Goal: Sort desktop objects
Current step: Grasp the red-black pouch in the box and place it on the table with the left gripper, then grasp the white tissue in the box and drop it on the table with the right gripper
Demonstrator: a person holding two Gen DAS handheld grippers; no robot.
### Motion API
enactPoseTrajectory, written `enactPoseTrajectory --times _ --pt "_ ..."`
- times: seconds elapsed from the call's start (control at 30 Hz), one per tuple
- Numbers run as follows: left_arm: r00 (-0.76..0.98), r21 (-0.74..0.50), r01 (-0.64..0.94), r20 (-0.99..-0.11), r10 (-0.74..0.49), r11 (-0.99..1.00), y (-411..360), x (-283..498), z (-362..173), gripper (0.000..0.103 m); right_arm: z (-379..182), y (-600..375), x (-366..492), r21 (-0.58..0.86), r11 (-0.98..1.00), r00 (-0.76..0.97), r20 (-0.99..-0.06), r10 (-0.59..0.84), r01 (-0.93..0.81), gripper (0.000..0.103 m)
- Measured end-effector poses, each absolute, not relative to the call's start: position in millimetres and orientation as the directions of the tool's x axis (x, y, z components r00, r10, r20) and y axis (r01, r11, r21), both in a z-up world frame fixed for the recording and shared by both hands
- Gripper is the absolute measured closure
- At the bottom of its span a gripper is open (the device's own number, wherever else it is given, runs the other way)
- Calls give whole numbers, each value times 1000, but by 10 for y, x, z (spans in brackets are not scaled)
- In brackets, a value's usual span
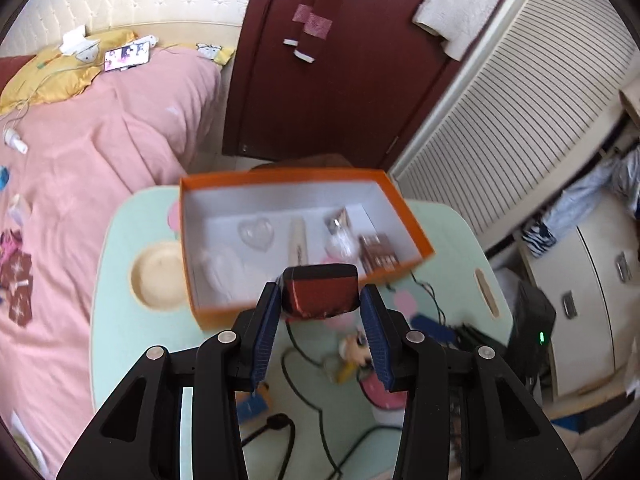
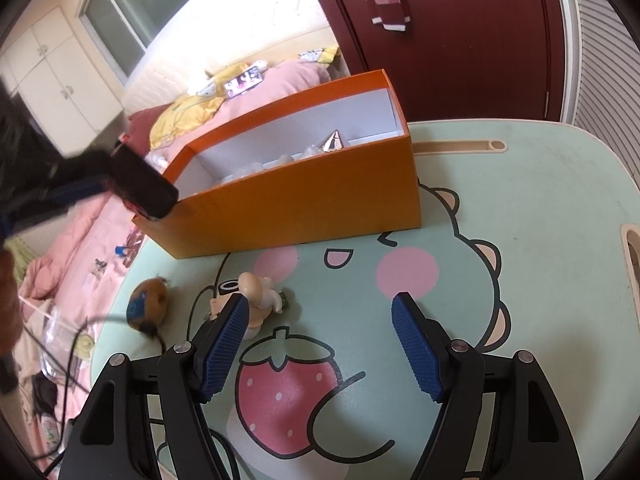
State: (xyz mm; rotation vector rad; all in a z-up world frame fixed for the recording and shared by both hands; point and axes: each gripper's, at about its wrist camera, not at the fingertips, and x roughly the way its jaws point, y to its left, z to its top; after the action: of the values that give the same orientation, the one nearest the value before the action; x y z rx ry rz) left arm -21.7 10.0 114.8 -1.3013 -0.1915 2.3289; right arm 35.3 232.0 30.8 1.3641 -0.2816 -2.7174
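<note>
My left gripper (image 1: pixel 320 300) is shut on a black and dark red case (image 1: pixel 320 292), held in the air at the near edge of the orange box (image 1: pixel 416 220). The box has a white inside and holds a clear heart, a cream tube, a silvery packet and a brown palette. In the right wrist view the case (image 2: pixel 144 188) hangs over the left end of the orange box (image 2: pixel 300 208). My right gripper (image 2: pixel 320 316) is open and empty, low over the table. A small doll figure (image 2: pixel 260 296) lies by its left finger and a brown fuzzy toy (image 2: pixel 146 304) lies further left.
The mint green table (image 2: pixel 540 200) has a cartoon print, a round cup recess (image 1: pixel 158 274) and a slot at its right edge. Black cables (image 1: pixel 304 368) trail over the near side. A pink bed (image 1: pixel 80 160) lies to the left, a dark red door (image 1: pixel 320 80) behind.
</note>
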Motion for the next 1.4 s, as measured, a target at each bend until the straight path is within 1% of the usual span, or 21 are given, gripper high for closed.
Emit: enactPoseTrajectory --times 0.17,0.33,0.4,0.6,0.63,0.67,0.7,0.73,0.77,0.8,0.9,0.97,1.13,1.23,1.33,1.4 --pt "-408 -376 -310 -777 480 -873 117 -54 916 61 294 2294 373 197 -980 -603 -782 -155 -2 29" --pt "-380 -338 -274 -822 425 -900 169 -7 521 62 277 2270 395 185 -983 -610 -779 -148 3 29" --pt "-372 -342 -247 -831 414 -907 150 -37 380 62 276 2264 407 181 -984 -612 -777 -146 5 29" --pt "-408 -364 -268 -796 447 -892 103 -1 399 62 354 2254 416 182 -983 -609 -779 -149 7 29" --pt "-410 -377 -271 -787 461 -886 82 -1 412 61 360 2251 413 182 -983 -608 -780 -149 8 29" --pt "-411 -406 -273 -771 487 -872 51 -2 430 53 363 2254 414 181 -983 -608 -780 -150 10 29" --pt "-416 -438 -272 -750 515 -857 10 6 449 44 347 2293 441 179 -984 -611 -777 -152 16 29" --pt "-430 -476 -269 -719 546 -838 -51 19 491 39 382 2282 448 170 -985 -617 -773 -148 24 29" --pt "-447 -500 -263 -695 564 -825 -109 34 523 32 431 2262 462 157 -987 -625 -767 -145 36 29" --pt "-463 -523 -258 -671 580 -812 -166 47 554 29 481 2244 475 145 -988 -633 -761 -142 48 29" --pt "-505 -559 -245 -623 597 -792 -322 49 637 29 671 2201 491 127 -988 -643 -750 -154 89 29" --pt "-533 -546 -225 -624 571 -807 -404 29 678 29 785 2191 461 123 -987 -645 -747 -160 103 29" --pt "-583 -518 -173 -632 511 -838 -553 17 622 29 1033 2141 138 184 -976 -603 -767 -218 118 29" --pt "-599 -517 -143 -634 490 -844 -662 29 556 29 1107 2020 -169 199 -972 -539 -809 -234 122 29" --pt "-639 -489 -120 -627 444 -864 -705 45 491 29 1094 1840 -556 251 -958 -438 -852 -288 142 29" --pt "-675 -472 -91 -618 403 -877 -754 68 466 29 1039 1732 -788 279 -952 -369 -878 -306 125 29"
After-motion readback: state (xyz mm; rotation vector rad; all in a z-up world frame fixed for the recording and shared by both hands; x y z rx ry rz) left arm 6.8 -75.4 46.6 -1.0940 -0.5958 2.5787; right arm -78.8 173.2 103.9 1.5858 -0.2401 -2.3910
